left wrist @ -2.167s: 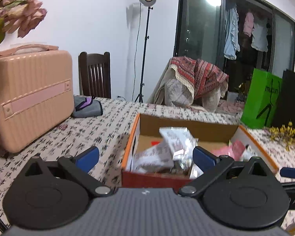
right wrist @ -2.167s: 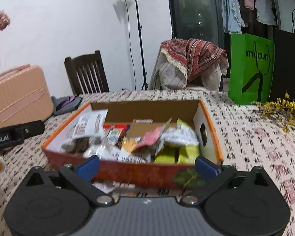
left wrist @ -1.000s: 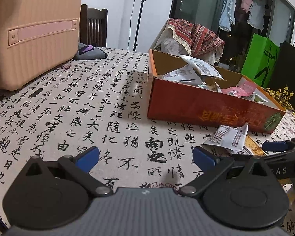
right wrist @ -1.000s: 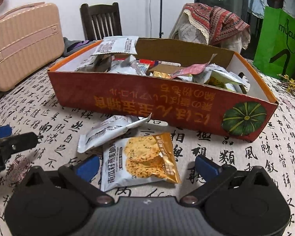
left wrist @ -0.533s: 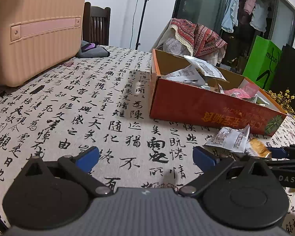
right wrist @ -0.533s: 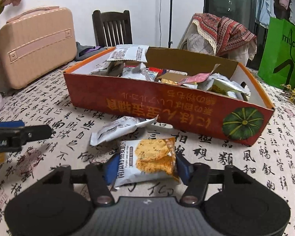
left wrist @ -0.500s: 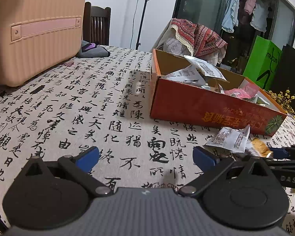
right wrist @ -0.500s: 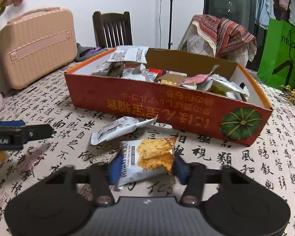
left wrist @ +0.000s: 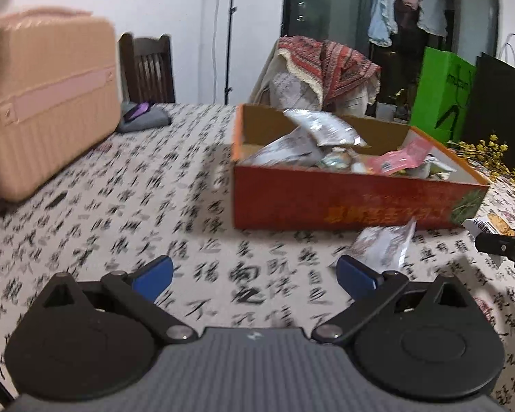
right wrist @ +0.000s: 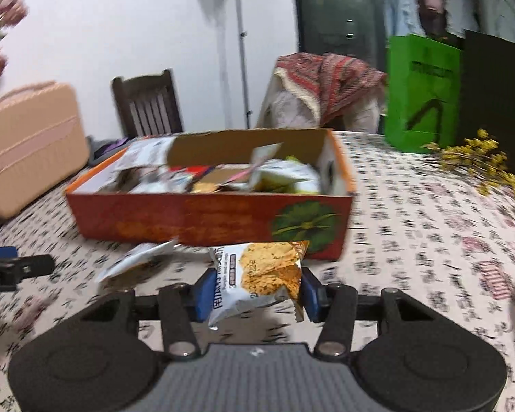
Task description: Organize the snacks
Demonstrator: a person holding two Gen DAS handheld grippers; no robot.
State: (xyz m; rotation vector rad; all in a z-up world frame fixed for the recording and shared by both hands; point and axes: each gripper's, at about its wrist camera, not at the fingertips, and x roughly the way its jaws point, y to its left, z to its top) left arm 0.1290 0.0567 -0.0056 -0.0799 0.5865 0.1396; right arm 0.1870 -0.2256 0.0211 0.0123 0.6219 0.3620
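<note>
Right gripper (right wrist: 254, 293) is clamped on the cracker pkt (right wrist: 257, 279), lifted off the cloth at 6 o'clock of the orange snack box (right wrist: 206, 218). Left gripper (left wrist: 254, 273) gapes wide, empty. Next, probably: carry pkt over the rim and drop it in; silver pkt (right wrist: 137, 262) at 7 o'clock looks blurred, likely still loose.

1. Setting was a lived-in home dining area.
2. Table (left wrist: 189, 185) carried a calligraphy-print cloth; a dark wooden chair (right wrist: 147, 106) stood at its far side.
3. Laundry (left wrist: 381, 27) hung behind glass doors, far right.
4. A pink vanity case (left wrist: 48, 110) sat left; a green shopping bag (right wrist: 422, 92) stood far right.
</note>
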